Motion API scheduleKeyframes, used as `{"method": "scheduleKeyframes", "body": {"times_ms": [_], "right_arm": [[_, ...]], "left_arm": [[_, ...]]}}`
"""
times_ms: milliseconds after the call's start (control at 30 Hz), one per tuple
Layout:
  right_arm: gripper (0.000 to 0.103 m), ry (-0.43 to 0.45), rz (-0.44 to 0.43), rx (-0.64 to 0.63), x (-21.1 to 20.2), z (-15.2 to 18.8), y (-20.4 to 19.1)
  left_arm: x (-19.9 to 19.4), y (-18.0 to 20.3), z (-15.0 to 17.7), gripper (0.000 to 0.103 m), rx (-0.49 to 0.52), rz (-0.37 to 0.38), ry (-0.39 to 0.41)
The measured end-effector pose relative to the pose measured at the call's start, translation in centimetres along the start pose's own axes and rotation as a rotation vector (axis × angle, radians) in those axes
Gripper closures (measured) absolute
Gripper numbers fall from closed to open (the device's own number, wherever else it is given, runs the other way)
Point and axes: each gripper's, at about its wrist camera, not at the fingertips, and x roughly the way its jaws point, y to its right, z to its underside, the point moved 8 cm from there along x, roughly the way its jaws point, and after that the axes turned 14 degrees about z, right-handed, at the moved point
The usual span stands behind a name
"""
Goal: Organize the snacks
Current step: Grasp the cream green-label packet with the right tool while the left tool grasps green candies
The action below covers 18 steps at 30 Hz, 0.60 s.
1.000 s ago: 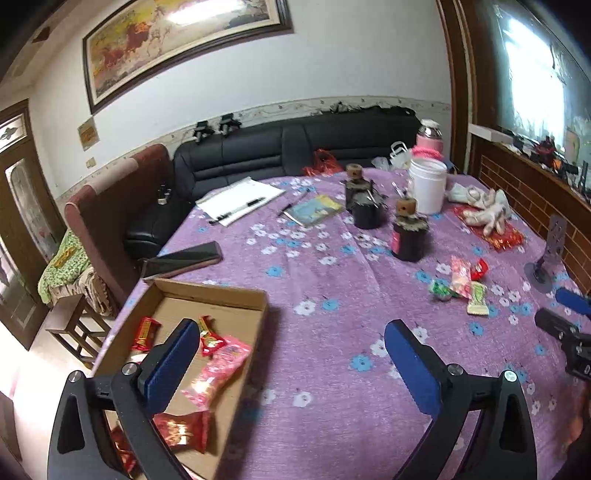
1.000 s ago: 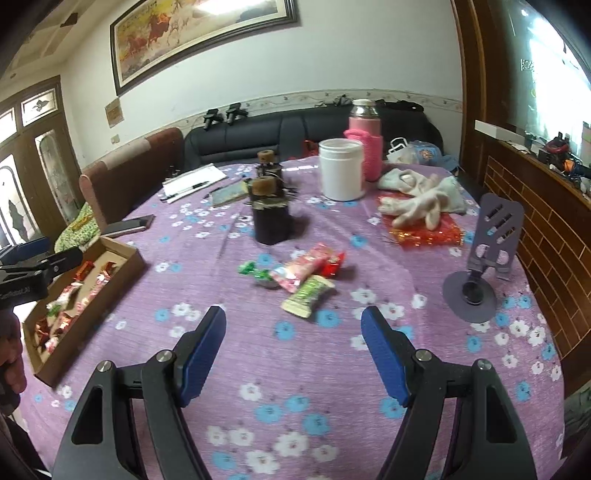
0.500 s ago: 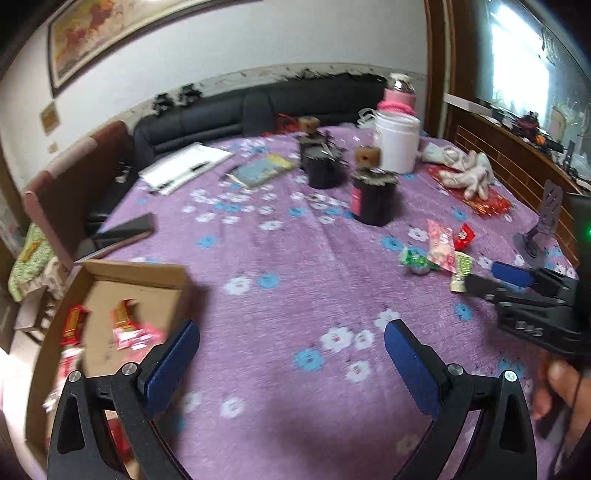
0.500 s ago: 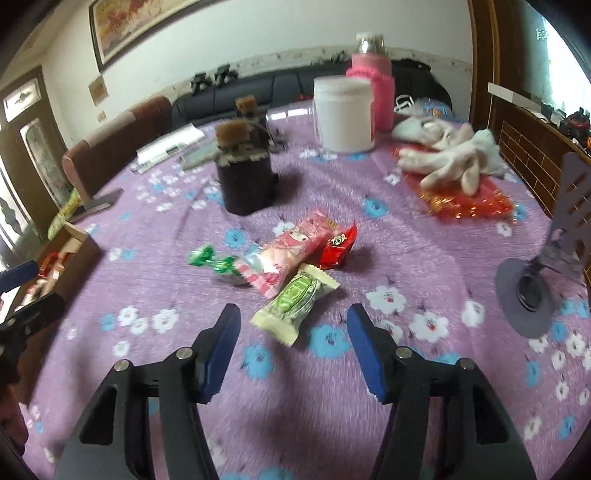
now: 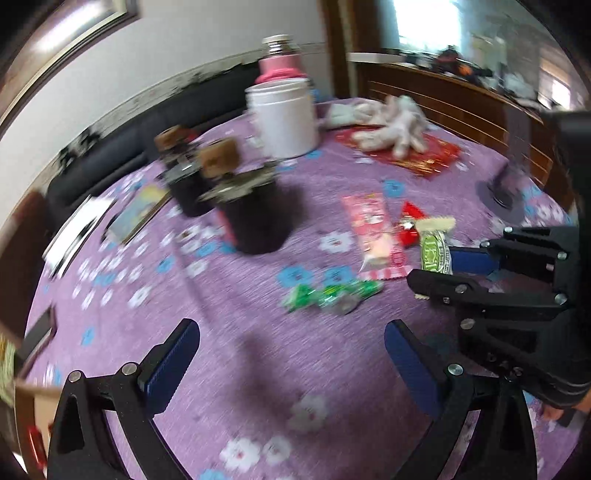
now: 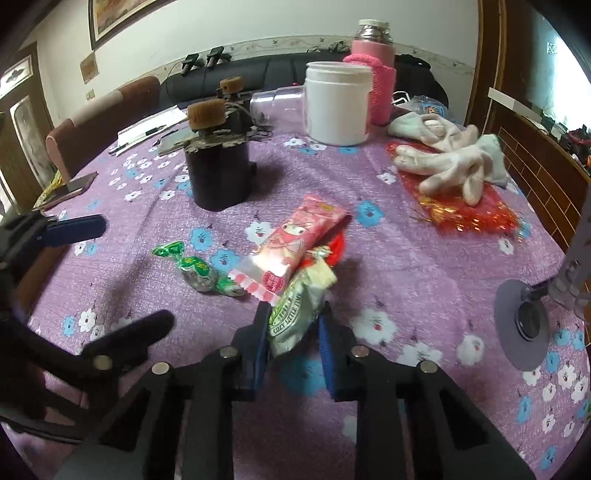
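The right gripper (image 6: 291,325) is clamped narrow on the green-white snack (image 6: 295,310), near the table's (image 6: 406,258) middle beside the pink packet (image 6: 295,243). The left gripper (image 5: 291,354) stands wide, apparently empty, over bare cloth near the green candy (image 5: 328,295).

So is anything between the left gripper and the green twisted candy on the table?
Nothing visible. The left gripper stands open over bare cloth, and the green twisted candy lies just beyond it. The right gripper is off to the side, shut on the pale green packet.

- white wall (image 6: 258,22), framed picture (image 6: 110,14) up top
- black sofa (image 6: 266,70) behind table
- brown chair (image 6: 110,107) left
- bright window (image 5: 424,18) right
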Motion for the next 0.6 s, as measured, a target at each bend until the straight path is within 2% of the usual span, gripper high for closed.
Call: {"method": "scheduleKeyframes", "body": {"times_ms": [200,367,433,500,567,600], "right_arm": [[0.086,0.016,-0.017,0.05,-1.5,0.8,1.9],[0.086,0.041,-0.029,0.103,-3.5,1.1,3.6],[0.086,0.054,-0.038,0.128,-4.4,1.2,4.3],[0.086,0.064,-0.046,0.151,-5.2,1.3,4.8],[0.086,0.074,-0.056,0.169,-5.8,1.4,5.1],[0.086,0.081,-0.055,0.175,-6.3,1.4,5.2]], "left_arm": [[1.8,1.6,-1.3,0.002,0.103,0.016,-0.016],[3.5,1.1,-1.6,0.002,0.082,0.033,-0.031],[3.9,1.0,-1.5,0.017,0.053,0.068,-0.038],[4.0,0.9,-1.5,0.042,0.02,0.112,-0.033],[4.0,1.1,-1.4,0.049,0.006,0.138,-0.036],[4.0,1.4,-1.3,0.056,0.008,0.147,-0.037]]}}
